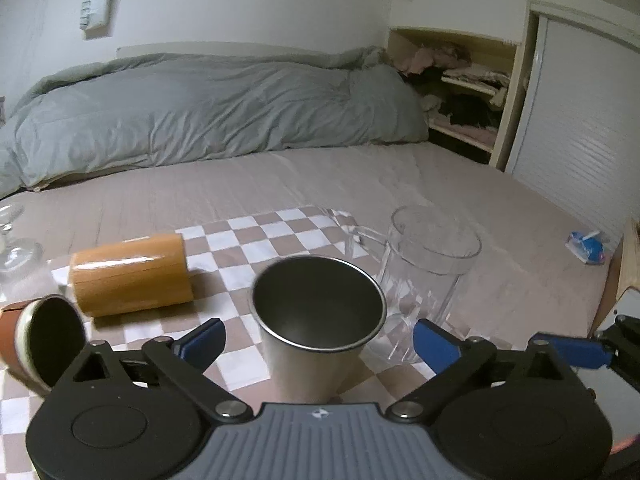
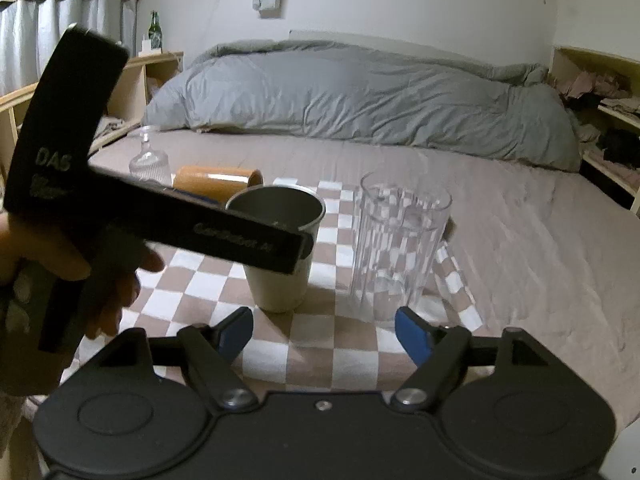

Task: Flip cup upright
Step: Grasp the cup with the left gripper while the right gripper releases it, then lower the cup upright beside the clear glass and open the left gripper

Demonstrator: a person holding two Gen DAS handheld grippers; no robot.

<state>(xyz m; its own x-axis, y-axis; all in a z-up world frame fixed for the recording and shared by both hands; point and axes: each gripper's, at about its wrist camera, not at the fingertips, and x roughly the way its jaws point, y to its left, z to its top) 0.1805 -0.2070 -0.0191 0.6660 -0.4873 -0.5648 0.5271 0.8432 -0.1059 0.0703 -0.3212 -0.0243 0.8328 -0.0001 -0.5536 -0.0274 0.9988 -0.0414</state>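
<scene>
the metal cup (image 1: 318,316) stands upright on the checked cloth (image 1: 248,240) that is spread over the bed (image 1: 500,208), mouth up and base flat, so for this cup the flip looks done. the left gripper (image 1: 316,340) sits low with its blue pads (image 1: 204,340) spread to either side of the cup and a clear gap on each, so it is wide open and holds nothing; that spread reads as a release rather than a grasp, leaving the cup to stand on its own. just to the right of the cup stands a clear mug (image 1: 428,280) with a handle, also upright and near enough that a sideways nudge could tip it. toward the left part of the cloth an orange cup (image 1: 130,276) lies on its side, and at the left edge a brown mug (image 1: 40,340) lies on its side too, its dark mouth facing the camera; these two seem the likely ones left to turn up. a glass (image 1: 16,248) shows dimly at the far left edge. the right gripper (image 2: 324,336) hovers near the front edge of the cloth, its jaws apart and empty, aimed between the metal cup and the clear mug, perhaps waiting its turn. in its view the person's left hand (image 2: 116,272) grips the handle of the other tool. the soft bed under the cloth makes any standing cup a little unsteady.
</scene>
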